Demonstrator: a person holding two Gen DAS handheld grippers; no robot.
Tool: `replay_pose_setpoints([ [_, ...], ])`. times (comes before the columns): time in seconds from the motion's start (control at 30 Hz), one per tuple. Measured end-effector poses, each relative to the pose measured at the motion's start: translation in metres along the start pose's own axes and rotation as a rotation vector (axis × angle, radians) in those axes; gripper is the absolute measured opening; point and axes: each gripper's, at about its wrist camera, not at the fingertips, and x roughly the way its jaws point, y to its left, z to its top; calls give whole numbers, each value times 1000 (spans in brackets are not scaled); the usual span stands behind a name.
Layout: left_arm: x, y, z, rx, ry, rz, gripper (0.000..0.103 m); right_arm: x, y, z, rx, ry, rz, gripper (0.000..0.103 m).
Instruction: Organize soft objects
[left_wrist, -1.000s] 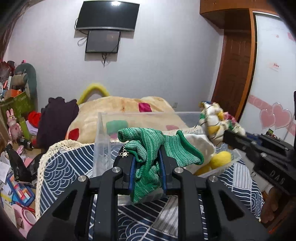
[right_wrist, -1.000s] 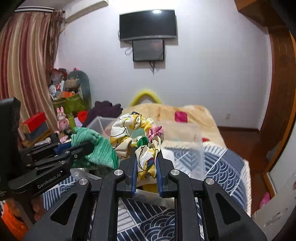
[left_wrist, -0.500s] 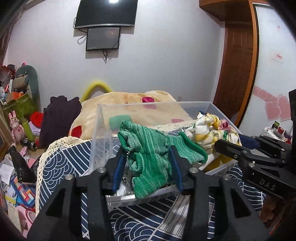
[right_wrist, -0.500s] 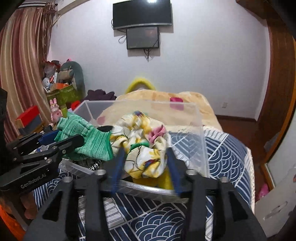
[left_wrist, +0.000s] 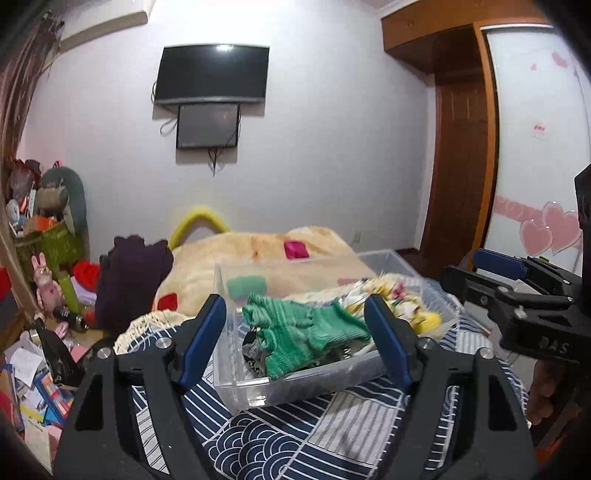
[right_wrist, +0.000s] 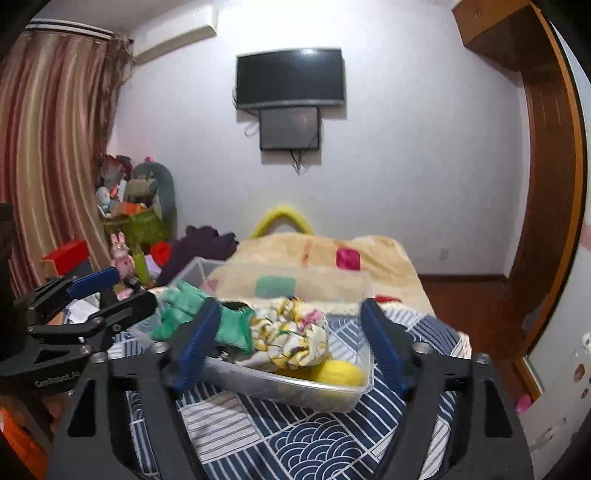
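A clear plastic bin (left_wrist: 295, 387) stands on the blue patterned bedspread (left_wrist: 280, 439). A green knit cloth (left_wrist: 303, 336) lies in its left part; it also shows in the right wrist view (right_wrist: 232, 328). A floral yellow-white scrunchie cloth (right_wrist: 291, 338) lies beside it, over a yellow soft thing (right_wrist: 338, 373). My left gripper (left_wrist: 295, 339) is open and empty, drawn back from the bin. My right gripper (right_wrist: 288, 339) is open and empty, also short of the bin (right_wrist: 332, 398). Each gripper shows at the edge of the other's view.
A beige blanket with coloured patches (left_wrist: 258, 251) lies on the bed behind the bin. A dark garment (left_wrist: 133, 277) sits at its left. Toys, boxes and papers (left_wrist: 40, 295) crowd the floor at left. A wooden door (left_wrist: 458, 166) is at right.
Both grippers opened and let go: the green cloth and the floral scrunchie dropped into the bin. Both grippers pulled back and up from the bin.
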Motion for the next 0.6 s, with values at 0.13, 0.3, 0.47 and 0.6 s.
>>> replay_pose_setpoints([
  [0.13, -24, -7, 5, 10, -56, -4, 89, -18, 4, 4, -4, -53, 8, 86],
  [0.3, -46, -13, 10, 19, -111, -5, 100, -29, 7, 3, 0, -95, 3, 101],
  [0.47, -56, -11, 9, 2, -127, -2, 102, -36, 11, -1, 0, -114, -10, 102],
  [0.6, -59, -10, 6, -5, -131, 7, 103, -38, 13, -4, 0, -120, -8, 102],
])
